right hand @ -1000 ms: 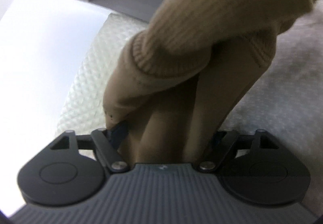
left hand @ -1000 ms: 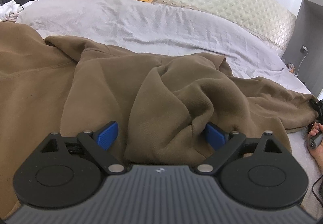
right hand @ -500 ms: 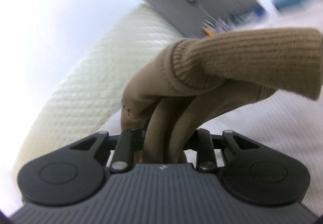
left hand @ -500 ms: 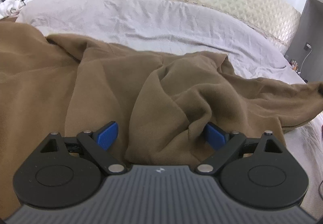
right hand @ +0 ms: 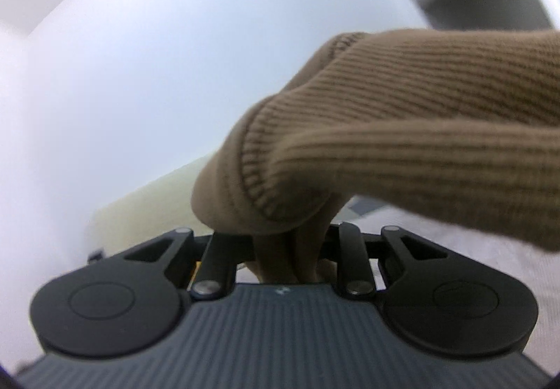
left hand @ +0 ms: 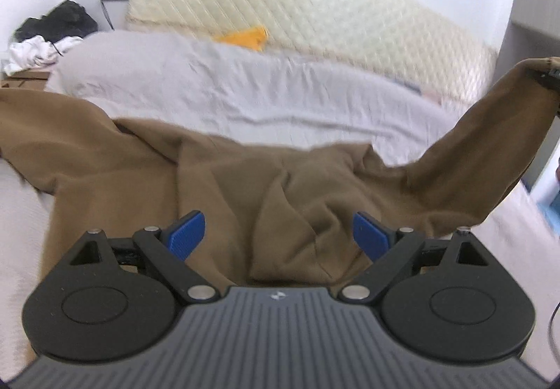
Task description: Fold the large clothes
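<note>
Brown garment (left hand: pixel 147 175) lay spread across the grey-sheeted bed (left hand: pixel 245 91), bunched at centre. Left gripper (left hand: pixel 278 233) stood released, blue pads (left hand: pixel 185 233) wide apart, a fabric fold between them, unpinched. At right, one sleeve (left hand: pixel 490 158) rose clear of the bed. Right gripper (right hand: pixel 290 249), jaws just closing, clenched fabric just below that sleeve's ribbed cuff (right hand: pixel 402 130).

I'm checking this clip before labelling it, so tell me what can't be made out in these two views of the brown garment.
- Right tongs: right wrist view; bunched ribbed cuff covers the pads.
- Brown garment: left wrist view; left end cut off by the picture edge, near hem hidden behind the left tongs.
- Raised sleeve: left wrist view; its tip reaches the right edge, holder barely visible.
- Dark pile: left wrist view; blurred, small, contents unclear.
</note>
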Demonstrator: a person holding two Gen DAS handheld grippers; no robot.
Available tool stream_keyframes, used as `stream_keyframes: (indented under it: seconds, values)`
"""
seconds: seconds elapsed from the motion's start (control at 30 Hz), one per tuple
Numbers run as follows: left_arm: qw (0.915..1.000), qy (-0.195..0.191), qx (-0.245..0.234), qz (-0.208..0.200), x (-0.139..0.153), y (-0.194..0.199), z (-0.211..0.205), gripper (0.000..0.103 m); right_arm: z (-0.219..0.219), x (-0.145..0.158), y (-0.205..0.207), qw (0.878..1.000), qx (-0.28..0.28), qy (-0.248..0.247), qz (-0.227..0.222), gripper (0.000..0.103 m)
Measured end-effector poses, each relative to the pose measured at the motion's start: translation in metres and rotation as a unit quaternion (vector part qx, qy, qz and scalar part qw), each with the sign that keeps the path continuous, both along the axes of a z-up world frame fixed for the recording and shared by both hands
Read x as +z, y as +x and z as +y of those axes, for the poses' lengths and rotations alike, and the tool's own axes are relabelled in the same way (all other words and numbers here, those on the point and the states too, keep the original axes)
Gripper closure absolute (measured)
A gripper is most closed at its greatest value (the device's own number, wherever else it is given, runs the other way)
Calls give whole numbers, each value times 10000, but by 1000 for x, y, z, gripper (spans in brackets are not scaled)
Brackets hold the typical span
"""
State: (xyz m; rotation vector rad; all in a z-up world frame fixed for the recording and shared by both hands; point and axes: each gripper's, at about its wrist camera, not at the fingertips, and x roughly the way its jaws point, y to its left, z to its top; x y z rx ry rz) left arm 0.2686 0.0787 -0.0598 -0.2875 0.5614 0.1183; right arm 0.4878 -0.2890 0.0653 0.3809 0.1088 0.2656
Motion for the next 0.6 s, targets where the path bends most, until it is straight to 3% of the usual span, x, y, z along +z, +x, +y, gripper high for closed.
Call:
stream_keyframes:
  seconds: [0.23,0.33,0.43,0.47,0.5,0.6]
  values:
    - [9995,-225,113,-212,11,-39,38,9,111,22,-62,9915,781,-1030,-150,80]
    - [9973,-575,337,-294,8,-56,65,9,150,19,-82,9815,1085,-1558,-266,80]
    - [9923,-1023,554,-420,5,-73,93,9,187,5,-107,9687,1394,-2021,-379,80]
    - [9909,-1107,620,-448,3,-78,102,9,200,-3,-119,9645,1478,-2158,-370,79]
    - [9897,-1147,717,-465,1,-82,109,9,207,-10,-105,9599,1551,-2308,-357,79]
    - [9853,-1317,929,-567,-4,-97,128,9,244,-37,-139,9458,1816,-2677,-268,79]
